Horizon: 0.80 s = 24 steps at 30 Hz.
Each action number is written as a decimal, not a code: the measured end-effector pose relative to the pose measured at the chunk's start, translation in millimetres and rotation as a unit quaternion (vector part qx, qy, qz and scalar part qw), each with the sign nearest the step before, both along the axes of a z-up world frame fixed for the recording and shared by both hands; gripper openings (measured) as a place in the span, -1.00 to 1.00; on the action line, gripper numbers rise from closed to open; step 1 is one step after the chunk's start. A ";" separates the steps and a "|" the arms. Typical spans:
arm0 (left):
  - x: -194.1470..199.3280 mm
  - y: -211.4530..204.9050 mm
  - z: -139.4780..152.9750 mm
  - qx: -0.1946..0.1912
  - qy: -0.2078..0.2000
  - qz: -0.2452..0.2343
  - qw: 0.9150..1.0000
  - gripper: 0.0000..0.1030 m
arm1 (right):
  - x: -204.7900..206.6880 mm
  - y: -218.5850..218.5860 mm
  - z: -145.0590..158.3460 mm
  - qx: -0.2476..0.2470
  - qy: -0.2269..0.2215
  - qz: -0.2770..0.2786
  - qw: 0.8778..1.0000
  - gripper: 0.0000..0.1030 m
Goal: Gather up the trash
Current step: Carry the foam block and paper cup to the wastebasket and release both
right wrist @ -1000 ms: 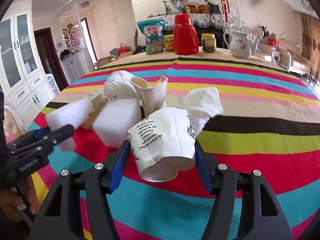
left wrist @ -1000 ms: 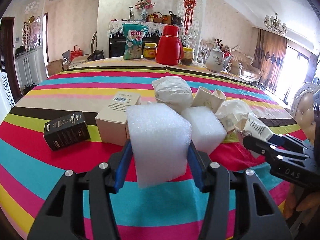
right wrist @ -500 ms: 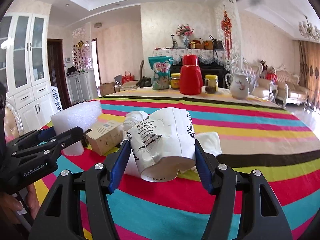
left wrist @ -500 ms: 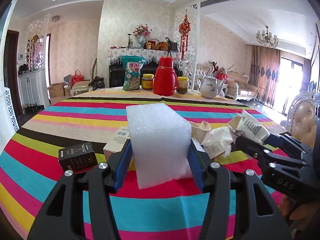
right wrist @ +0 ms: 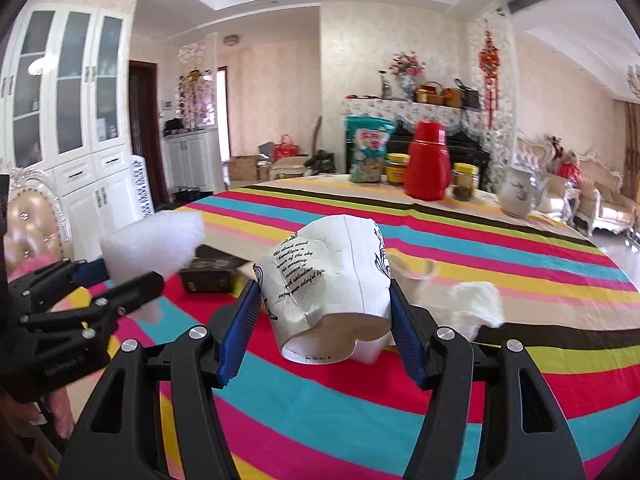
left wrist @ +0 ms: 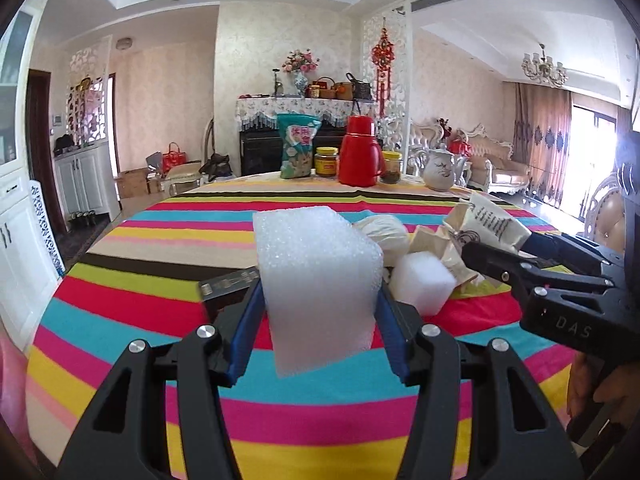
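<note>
My left gripper [left wrist: 318, 304] is shut on a white foam block [left wrist: 318, 280], held above the striped table [left wrist: 160, 288]. My right gripper [right wrist: 324, 300] is shut on a crumpled white paper cup [right wrist: 328, 276] with black lettering, also lifted off the cloth. Each gripper shows in the other's view: the right one [left wrist: 494, 246] with the cup [left wrist: 496, 224] at the right edge, the left one [right wrist: 132, 272] with the foam [right wrist: 154, 242] at the left. On the table lie a second foam block [left wrist: 422, 282], a white wrapped bundle [left wrist: 384, 232], more crumpled paper cups [left wrist: 436, 242] and a tissue [right wrist: 478, 304].
A dark box [right wrist: 210, 274] lies on the table near the foam. At the far edge stand a snack bag [left wrist: 298, 146], two jars [left wrist: 326, 162], a red thermos [left wrist: 358, 152] and a white teapot [left wrist: 440, 168]. A white cabinet [right wrist: 80, 128] and padded chairs [left wrist: 610, 220] flank the table.
Both grippers have risen and pulled back from the pile, carrying the foam block and the paper cup. The table trash now sits lower and farther away in both views.
</note>
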<state>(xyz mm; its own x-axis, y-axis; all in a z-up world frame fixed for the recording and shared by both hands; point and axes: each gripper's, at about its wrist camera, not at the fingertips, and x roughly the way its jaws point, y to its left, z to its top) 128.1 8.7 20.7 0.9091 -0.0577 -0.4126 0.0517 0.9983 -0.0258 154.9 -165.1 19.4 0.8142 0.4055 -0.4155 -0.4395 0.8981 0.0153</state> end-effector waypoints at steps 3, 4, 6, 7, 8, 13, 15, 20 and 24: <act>-18.9 19.6 1.9 -0.001 -0.004 0.014 1.000 0.03 | -6.8 23.3 0.9 -0.005 0.001 0.022 1.000 0.17; -23.6 25.3 2.6 -0.001 -0.005 0.019 1.000 0.03 | -9.3 29.2 0.9 -0.007 0.001 0.028 1.000 0.17; -37.9 40.3 4.9 0.001 -0.008 0.030 1.000 0.03 | -13.0 45.1 1.0 -0.010 -0.001 0.040 0.999 0.17; -42.5 45.2 5.4 0.003 -0.008 0.034 0.999 0.03 | -15.2 51.1 0.8 -0.011 0.000 0.046 0.999 0.17; -49.8 54.0 5.9 0.005 -0.008 0.041 0.999 0.03 | -17.8 57.6 -0.1 -0.011 0.001 0.052 0.999 0.17; -76.4 87.3 6.2 0.011 -0.005 0.069 0.998 0.03 | -28.8 96.4 -2.2 -0.010 0.004 0.089 0.996 0.17; -88.5 104.1 6.1 0.015 -0.005 0.084 0.996 0.03 | -34.3 114.7 -3.1 -0.013 0.004 0.108 0.994 0.17; -115.1 149.0 6.1 0.015 -0.001 0.125 0.992 0.03 | -47.1 162.6 -4.8 -0.018 0.003 0.153 0.988 0.17; -134.1 185.2 6.6 0.019 0.000 0.159 0.987 0.03 | -58.3 201.7 -3.8 -0.017 0.000 0.188 0.982 0.17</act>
<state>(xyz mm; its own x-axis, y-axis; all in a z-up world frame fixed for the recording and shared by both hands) -6.0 193.9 27.3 0.8791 0.2454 -0.4086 -0.2636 0.9645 0.0122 96.6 36.6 15.6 0.6102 0.6630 -0.4337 -0.7397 0.6728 -0.0123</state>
